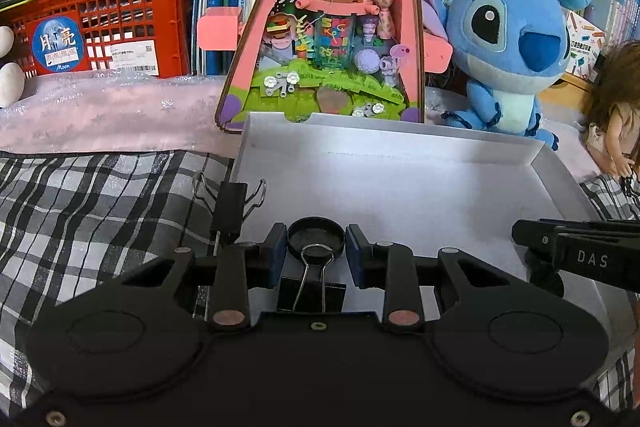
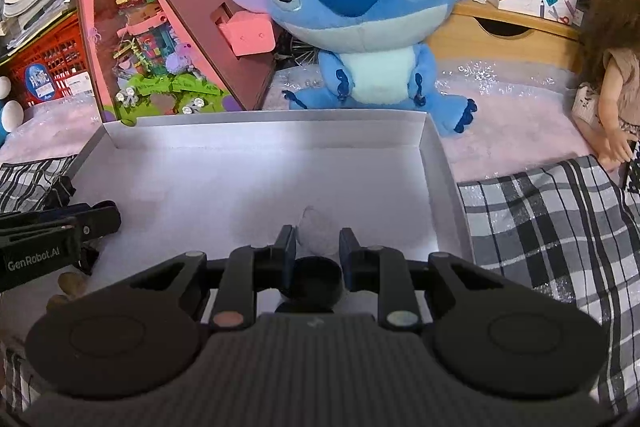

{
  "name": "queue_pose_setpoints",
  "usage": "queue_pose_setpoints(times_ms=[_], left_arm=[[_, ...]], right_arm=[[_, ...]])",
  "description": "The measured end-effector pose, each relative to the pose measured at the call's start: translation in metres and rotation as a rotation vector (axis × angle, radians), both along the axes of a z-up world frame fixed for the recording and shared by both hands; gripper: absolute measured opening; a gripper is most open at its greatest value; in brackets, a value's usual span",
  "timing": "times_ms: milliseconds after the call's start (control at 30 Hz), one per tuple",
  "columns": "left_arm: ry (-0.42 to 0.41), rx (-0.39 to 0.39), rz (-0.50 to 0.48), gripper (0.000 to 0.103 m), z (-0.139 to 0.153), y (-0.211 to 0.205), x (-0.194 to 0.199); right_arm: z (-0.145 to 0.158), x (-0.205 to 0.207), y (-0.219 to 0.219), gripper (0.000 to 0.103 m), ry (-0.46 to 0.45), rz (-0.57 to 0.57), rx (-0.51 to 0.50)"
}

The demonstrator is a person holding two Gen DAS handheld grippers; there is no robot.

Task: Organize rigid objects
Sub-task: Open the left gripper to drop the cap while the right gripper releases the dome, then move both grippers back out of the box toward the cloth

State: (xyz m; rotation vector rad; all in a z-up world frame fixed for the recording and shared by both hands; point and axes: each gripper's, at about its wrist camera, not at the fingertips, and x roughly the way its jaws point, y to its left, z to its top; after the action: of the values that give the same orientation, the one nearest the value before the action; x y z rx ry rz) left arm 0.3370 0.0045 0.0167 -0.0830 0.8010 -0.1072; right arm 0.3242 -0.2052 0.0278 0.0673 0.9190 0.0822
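Note:
An open white box [image 1: 400, 147] [image 2: 260, 131] lies on a checked cloth [image 1: 100, 195]. My left gripper [image 1: 317, 239] hovers over the box's near left corner, its blue pads [image 1: 280, 255] against both sides of a black round lid [image 1: 316, 241]. Just behind the lid, a black binder clip [image 1: 310, 295] shows between the fingers. A second binder clip [image 1: 230, 207] stands by the box's left wall. My right gripper [image 2: 317, 233] is over the box's near edge, shut on a black round cap [image 2: 314, 279]. Each gripper shows in the other's view: right gripper [image 1: 520, 233], left gripper [image 2: 114, 215].
Behind the box stand a pink triangular toy house [image 1: 320, 27] and a blue plush [image 1: 508, 43] on a pink cloth. A doll [image 2: 616, 79] sits at the right. A red crate [image 1: 100, 19], stacked papers and rows of books fill the back.

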Motion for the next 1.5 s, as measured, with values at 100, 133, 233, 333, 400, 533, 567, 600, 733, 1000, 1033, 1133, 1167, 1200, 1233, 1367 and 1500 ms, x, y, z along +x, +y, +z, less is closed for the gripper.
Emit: queue_pose_setpoints(times_ms=[100, 133, 233, 333, 400, 533, 567, 600, 733, 1000, 1033, 1133, 1167, 1200, 1233, 1367, 1500], left_arm=[[-0.004, -0.003, 0.003, 0.031, 0.002, 0.0, -0.001], [-0.009, -0.002, 0.0, 0.034, 0.003, 0.0, -0.003], [-0.025, -0.008, -0.009, 0.043, 0.009, 0.001, -0.008], [-0.038, -0.016, -0.016, 0.047, 0.014, 0.003, -0.014], [-0.052, -0.011, -0.018, 0.05, 0.018, 0.004, -0.019], [-0.075, -0.012, -0.019, 0.057, 0.026, 0.008, -0.032], [-0.081, -0.012, -0.02, 0.058, 0.028, 0.009, -0.036], [-0.085, -0.012, -0.021, 0.059, 0.03, 0.009, -0.04], [-0.101, -0.006, -0.032, 0.064, 0.037, 0.012, -0.057], [-0.124, -0.022, -0.06, 0.068, 0.046, 0.015, -0.091], [-0.128, -0.021, -0.064, 0.069, 0.047, 0.015, -0.096], [-0.138, -0.01, -0.075, 0.07, 0.048, 0.013, -0.109], [-0.14, -0.009, -0.08, 0.07, 0.047, 0.012, -0.114], [-0.143, -0.009, -0.085, 0.07, 0.047, 0.011, -0.118], [-0.148, -0.011, -0.091, 0.07, 0.047, 0.011, -0.123], [-0.155, -0.022, -0.111, 0.071, 0.045, 0.008, -0.141], [-0.16, -0.029, -0.124, 0.072, 0.042, 0.007, -0.16]], right_arm=[[0.0, -0.001, -0.001, 0.032, -0.004, -0.003, 0.007], [0.0, -0.001, -0.002, 0.035, -0.008, -0.006, 0.013], [0.004, -0.004, -0.005, 0.04, -0.028, -0.017, 0.037], [0.009, -0.008, -0.009, 0.049, -0.041, -0.023, 0.052], [0.013, -0.012, -0.012, 0.051, -0.051, -0.025, 0.061], [0.019, -0.022, -0.016, 0.057, -0.072, -0.02, 0.082], [0.021, -0.027, -0.017, 0.059, -0.082, -0.014, 0.085], [0.023, -0.031, -0.018, 0.06, -0.091, -0.005, 0.088], [0.029, -0.052, -0.016, 0.066, -0.122, 0.042, 0.086], [0.037, -0.095, -0.009, 0.077, -0.168, 0.125, 0.064], [0.038, -0.099, -0.009, 0.078, -0.171, 0.13, 0.065], [0.041, -0.112, -0.007, 0.082, -0.187, 0.151, 0.062], [0.042, -0.117, -0.007, 0.084, -0.194, 0.159, 0.06], [0.043, -0.122, -0.005, 0.084, -0.202, 0.168, 0.057], [0.044, -0.126, -0.005, 0.084, -0.208, 0.175, 0.054], [0.045, -0.141, -0.001, 0.087, -0.221, 0.206, 0.054], [0.044, -0.156, 0.0, 0.09, -0.233, 0.218, 0.056]])
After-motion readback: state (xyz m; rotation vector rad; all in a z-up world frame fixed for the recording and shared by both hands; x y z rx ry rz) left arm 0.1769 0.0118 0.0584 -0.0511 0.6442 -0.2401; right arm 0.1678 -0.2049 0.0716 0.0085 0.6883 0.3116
